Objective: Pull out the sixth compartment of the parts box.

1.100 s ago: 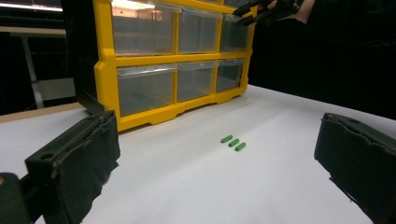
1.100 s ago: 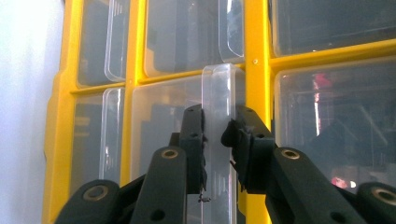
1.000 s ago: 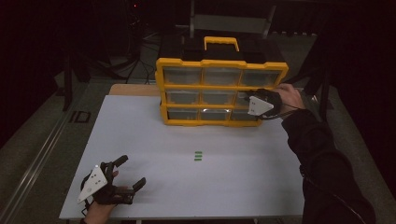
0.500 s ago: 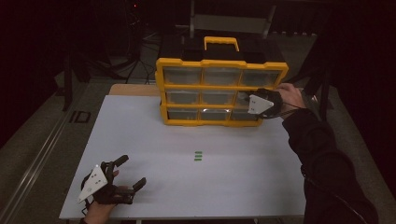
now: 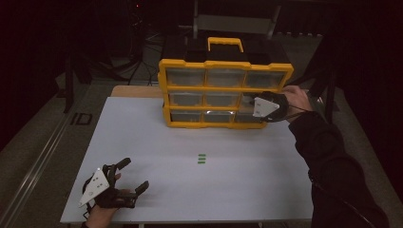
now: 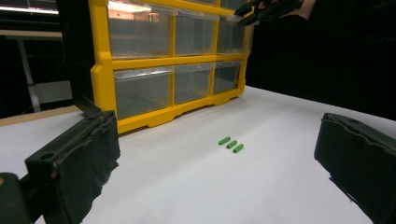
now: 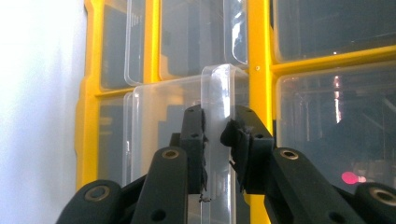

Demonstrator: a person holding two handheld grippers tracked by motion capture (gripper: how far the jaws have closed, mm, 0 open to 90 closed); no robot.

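Note:
A yellow drawer cabinet with clear plastic drawers stands at the far middle of the white table. My right gripper is at its middle row, right end, shut on the clear pull tab of a drawer that sits slightly proud of the frame. Both pads press on the tab's sides. The left gripper rests near the front left corner, jaws wide open with nothing between them. Three small green pieces lie side by side mid-table, ahead of the left gripper.
A black case with a yellow handle stands behind the cabinet. A wooden board juts out past the table's far left edge. The person's right sleeve reaches along the table's right side. Dark floor and stands surround the table.

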